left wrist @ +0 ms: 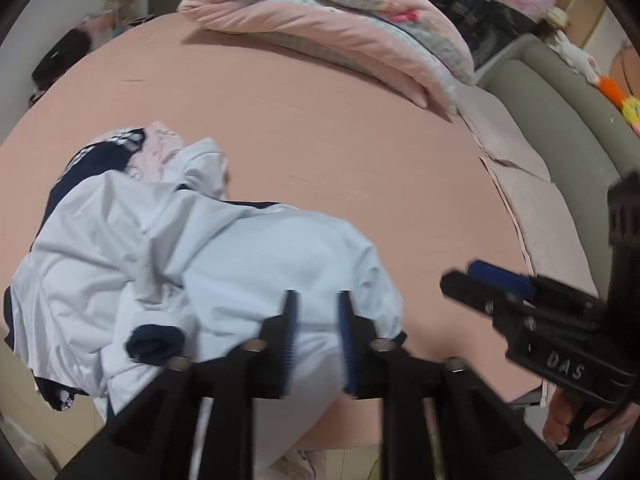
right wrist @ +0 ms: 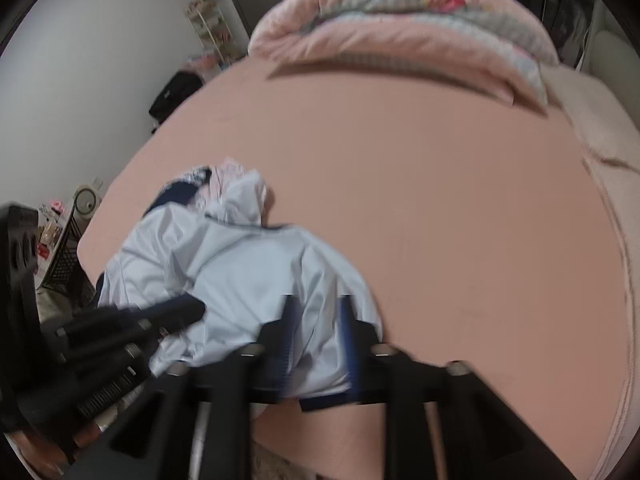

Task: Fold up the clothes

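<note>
The big bed with the smooth pink sheet point(right wrist: 440, 200) holds a crumpled pale blue jacket with dark navy trim point(left wrist: 224, 264) near its front edge, far from the rolled pink quilt point(left wrist: 320, 28). No fold is done yet. Both tools hang open over the jacket: left tool point(left wrist: 318, 320), right tool point(right wrist: 318, 324). Clothes under the jacket are mostly hidden, and blur smears the hem.

Smooth pale-blue cloth jacket point(left wrist: 248, 248) on matt pink bedsheet point(left wrist: 320, 140)
</note>
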`<action>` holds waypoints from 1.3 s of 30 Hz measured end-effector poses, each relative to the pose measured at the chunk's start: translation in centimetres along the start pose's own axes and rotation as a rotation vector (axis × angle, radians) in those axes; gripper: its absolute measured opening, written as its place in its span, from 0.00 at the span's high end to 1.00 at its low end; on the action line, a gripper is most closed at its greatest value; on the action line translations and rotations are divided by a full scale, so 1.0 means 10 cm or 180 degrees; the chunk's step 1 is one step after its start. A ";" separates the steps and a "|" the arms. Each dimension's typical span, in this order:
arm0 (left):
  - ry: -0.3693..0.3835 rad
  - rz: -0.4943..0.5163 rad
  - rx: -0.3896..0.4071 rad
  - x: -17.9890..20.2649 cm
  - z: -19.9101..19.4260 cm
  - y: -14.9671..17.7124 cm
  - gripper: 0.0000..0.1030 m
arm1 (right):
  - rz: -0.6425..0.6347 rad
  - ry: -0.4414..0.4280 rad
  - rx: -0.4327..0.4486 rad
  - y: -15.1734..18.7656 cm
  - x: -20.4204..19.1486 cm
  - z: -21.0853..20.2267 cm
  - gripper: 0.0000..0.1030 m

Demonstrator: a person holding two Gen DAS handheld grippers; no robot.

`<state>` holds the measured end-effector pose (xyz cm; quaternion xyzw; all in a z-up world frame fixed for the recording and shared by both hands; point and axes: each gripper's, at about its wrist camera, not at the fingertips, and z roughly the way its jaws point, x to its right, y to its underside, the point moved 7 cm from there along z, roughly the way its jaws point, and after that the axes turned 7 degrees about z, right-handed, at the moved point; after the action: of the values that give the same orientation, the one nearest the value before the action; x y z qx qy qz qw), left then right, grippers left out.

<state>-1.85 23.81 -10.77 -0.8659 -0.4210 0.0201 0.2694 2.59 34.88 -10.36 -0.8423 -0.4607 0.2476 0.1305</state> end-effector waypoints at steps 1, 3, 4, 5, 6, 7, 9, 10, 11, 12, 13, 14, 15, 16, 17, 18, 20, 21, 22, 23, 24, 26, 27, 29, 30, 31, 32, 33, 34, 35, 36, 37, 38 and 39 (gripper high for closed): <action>-0.0029 -0.0029 0.0014 -0.06 -0.02 0.00 0.30 | 0.0013 -0.0001 -0.0010 0.01 0.00 0.02 0.48; -0.0065 -0.0101 0.0044 -0.16 -0.06 0.01 0.16 | 0.0038 -0.0003 -0.0031 0.04 0.01 0.06 0.44; -0.0035 -0.0141 0.0048 -0.20 -0.07 0.01 0.16 | 0.0051 -0.0004 -0.0041 0.05 0.01 0.08 0.44; -0.0001 -0.0186 0.0045 -0.24 -0.08 0.00 0.16 | 0.0064 -0.0005 -0.0051 0.07 0.02 0.10 0.43; 0.0017 -0.0233 0.0046 -0.28 -0.08 -0.01 0.16 | 0.0072 -0.0010 -0.0071 0.06 0.01 0.12 0.43; 0.0029 -0.0277 0.0045 -0.32 -0.07 -0.02 0.16 | 0.0081 -0.0014 -0.0083 0.06 0.01 0.13 0.43; 0.0034 -0.0344 0.0029 -0.36 -0.05 0.00 0.16 | 0.0100 -0.0022 -0.0105 0.06 0.00 0.16 0.43; 0.0047 -0.0355 0.0013 -0.37 -0.03 0.00 0.16 | 0.0101 -0.0013 -0.0113 0.06 0.00 0.17 0.42; 0.0062 -0.0364 -0.0004 -0.37 -0.02 0.01 0.16 | 0.0101 -0.0004 -0.0121 0.06 -0.01 0.19 0.42; 0.0080 -0.0372 -0.0020 -0.36 0.00 0.01 0.16 | 0.0099 -0.0001 -0.0132 0.07 -0.01 0.20 0.42; 0.0100 -0.0378 -0.0041 -0.36 0.02 0.02 0.16 | 0.0098 0.0001 -0.0142 0.07 -0.02 0.21 0.42; 0.0121 -0.0383 -0.0069 -0.35 0.05 0.04 0.16 | 0.0094 0.0005 -0.0160 0.09 -0.03 0.23 0.42; 0.0143 -0.0387 -0.0097 -0.35 0.07 0.07 0.16 | 0.0090 0.0012 -0.0179 0.10 -0.03 0.26 0.42; 0.0160 -0.0395 -0.0119 -0.34 0.09 0.09 0.16 | 0.0089 0.0012 -0.0192 0.12 -0.04 0.28 0.41; 0.0173 -0.0408 -0.0130 -0.34 0.10 0.12 0.16 | 0.0089 0.0011 -0.0205 0.13 -0.05 0.30 0.41; 0.0185 -0.0424 -0.0146 -0.34 0.12 0.14 0.16 | 0.0088 0.0010 -0.0217 0.15 -0.06 0.32 0.41; 0.0205 -0.0502 -0.0217 -0.35 0.15 0.22 0.16 | 0.0079 0.0007 -0.0250 0.18 -0.08 0.38 0.41; 0.0206 -0.0560 -0.0251 -0.37 0.16 0.27 0.16 | 0.0062 0.0026 -0.0266 0.19 -0.10 0.41 0.41; 0.0197 -0.0641 -0.0279 -0.40 0.16 0.32 0.16 | 0.0042 0.0046 -0.0282 0.21 -0.11 0.44 0.41; 0.0187 -0.0720 -0.0305 -0.44 0.16 0.38 0.16 | 0.0022 0.0064 -0.0295 0.23 -0.13 0.48 0.41; 0.0169 -0.0787 -0.0322 -0.49 0.15 0.42 0.16 | 0.0007 0.0074 -0.0306 0.24 -0.14 0.51 0.41; 0.0143 -0.0901 -0.0319 -0.60 0.14 0.46 0.16 | -0.0009 0.0076 -0.0346 0.27 -0.17 0.57 0.41; 0.0144 -0.0948 -0.0323 -0.65 0.14 0.47 0.16 | -0.0002 0.0071 -0.0360 0.27 -0.18 0.61 0.41; 0.0167 -0.1022 -0.0384 -0.73 0.18 0.52 0.16 | 0.0017 0.0057 -0.0384 0.28 -0.22 0.67 0.41; 0.0141 -0.1057 -0.0443 -0.76 0.20 0.55 0.16 | 0.0024 0.0048 -0.0403 0.29 -0.23 0.70 0.41; 0.0107 -0.1094 -0.0494 -0.78 0.23 0.60 0.16 | 0.0032 0.0031 -0.0419 0.29 -0.25 0.73 0.41; 0.0095 -0.1100 -0.0530 -0.79 0.26 0.63 0.16 | 0.0034 0.0012 -0.0437 0.30 -0.28 0.76 0.41; 0.0112 -0.1064 -0.0556 -0.77 0.27 0.65 0.16 | 0.0031 0.0008 -0.0456 0.30 -0.30 0.79 0.41; 0.0129 -0.1028 -0.0581 -0.75 0.29 0.67 0.16 | 0.0027 0.0006 -0.0476 0.31 -0.32 0.82 0.41; 0.0131 -0.0983 -0.0602 -0.73 0.30 0.69 0.16 | 0.0023 0.0004 -0.0495 0.32 -0.35 0.85 0.41; 0.0110 -0.0917 -0.0617 -0.71 0.31 0.70 0.16 | 0.0019 0.0002 -0.0515 0.32 -0.37 0.88 0.41; 0.0087 -0.0842 -0.0635 -0.68 0.31 0.72 0.16 | 0.0014 -0.0003 -0.0536 0.33 -0.39 0.91 0.41; 0.0072 -0.0782 -0.0649 -0.66 0.32 0.74 0.16 | 0.0009 -0.0009 -0.0557 0.34 -0.41 0.95 0.41; 0.0078 -0.0755 -0.0655 -0.64 0.32 0.76 0.16 | 0.0011 -0.0012 -0.0570 0.35 -0.42 0.97 0.41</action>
<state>-1.40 16.71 -18.42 -0.8333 -0.5169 -0.0656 0.1849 -2.06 29.36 -18.88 -0.8509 -0.4797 0.2073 0.0534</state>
